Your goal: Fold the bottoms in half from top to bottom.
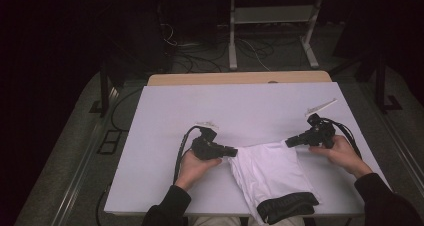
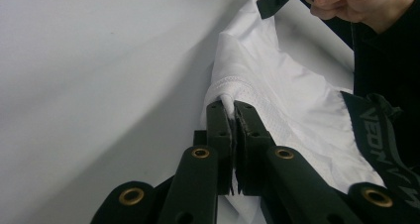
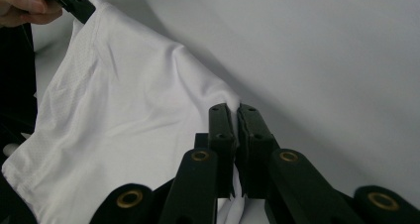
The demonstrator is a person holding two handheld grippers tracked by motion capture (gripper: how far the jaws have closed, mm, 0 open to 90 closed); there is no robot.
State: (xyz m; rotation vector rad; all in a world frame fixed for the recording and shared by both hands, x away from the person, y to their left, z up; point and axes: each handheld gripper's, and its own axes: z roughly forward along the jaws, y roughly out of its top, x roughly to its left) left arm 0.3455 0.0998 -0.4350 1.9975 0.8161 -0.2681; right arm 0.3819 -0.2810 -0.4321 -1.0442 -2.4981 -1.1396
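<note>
Both grippers' jaws on white shorts (image 1: 270, 171)

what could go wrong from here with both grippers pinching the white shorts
1. Each hand-held gripper, left and right, pinches only a thin edge of the white shorts, so a pull may slip the fabric out.
2. The black waistband lies at the near table edge; the garment might slide off if released.

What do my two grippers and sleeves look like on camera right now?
Both the left gripper and the right gripper are black, with flat jaws and brass-coloured pivot rivets. A black cable loops from the left one, and each carries a pale plate on top. The sleeves are dark.
</note>
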